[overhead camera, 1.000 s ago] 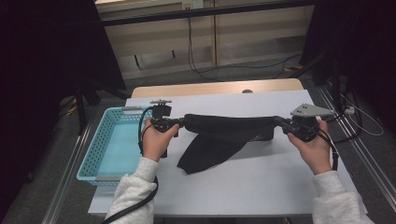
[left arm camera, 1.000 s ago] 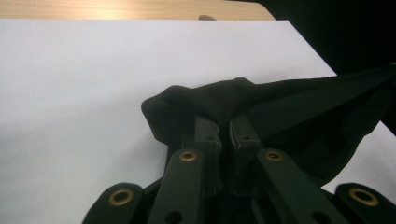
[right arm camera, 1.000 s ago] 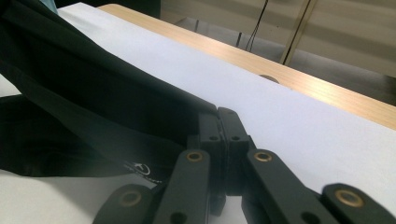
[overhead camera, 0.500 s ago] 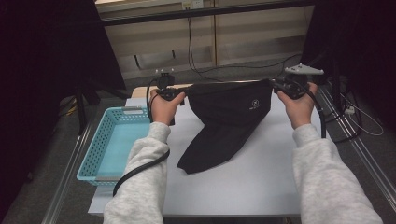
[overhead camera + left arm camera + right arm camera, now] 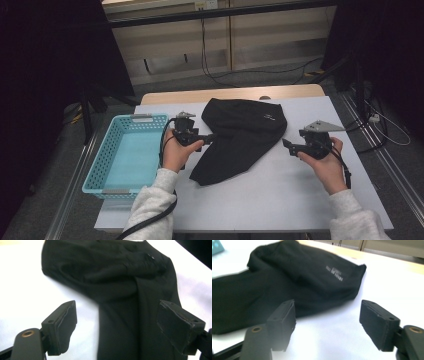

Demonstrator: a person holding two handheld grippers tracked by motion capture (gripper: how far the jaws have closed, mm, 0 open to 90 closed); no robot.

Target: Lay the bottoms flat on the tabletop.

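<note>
Two grippers of mine, both released, beside a black garment (image 5: 240, 135) lying on the white table (image 5: 280, 200).
My left gripper (image 5: 199, 139) has just been opening, jaws wide with cloth between them but unpressed; my right gripper (image 5: 289, 145), likewise just opening, stands apart from the cloth over bare table. The small grey print (image 5: 335, 272) is too blurred to read.
</note>
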